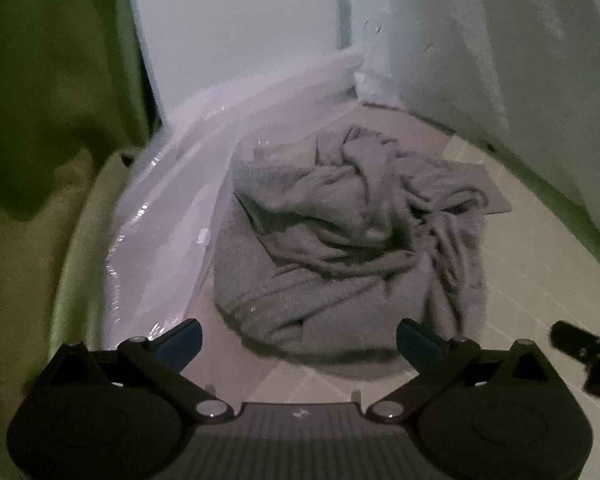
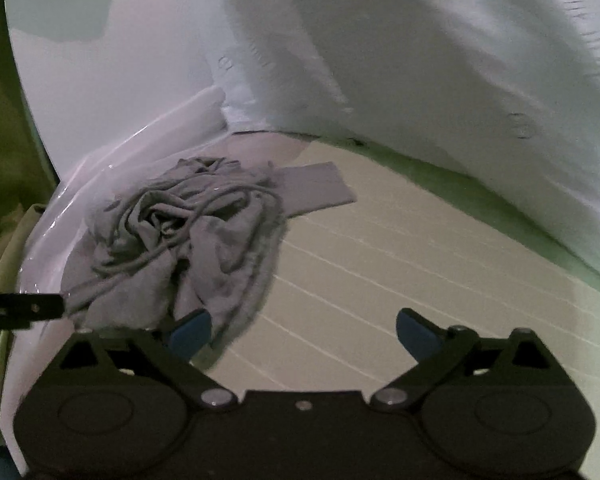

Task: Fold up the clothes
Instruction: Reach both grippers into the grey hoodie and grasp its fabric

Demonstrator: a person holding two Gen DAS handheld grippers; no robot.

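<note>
Crumpled grey garment (image 1: 340, 240) ahead of spread left gripper (image 1: 299, 344), right gripper (image 2: 304, 334) spread beside it, clear plastic sheet (image 1: 172, 208) alongside

Your work surface: a pale striped bed (image 2: 400, 264) with clothes and plastic on it.

You have a crumpled grey garment (image 1: 340, 240) heaped on the bed toward its left edge, one flat part (image 2: 316, 190) spread out toward the far corner. Clear plastic sheet (image 1: 172, 216) lies along that left edge, running back to the far corner, and the heap's left side rests on it. To the heap's right you see bare striped cover.
</note>
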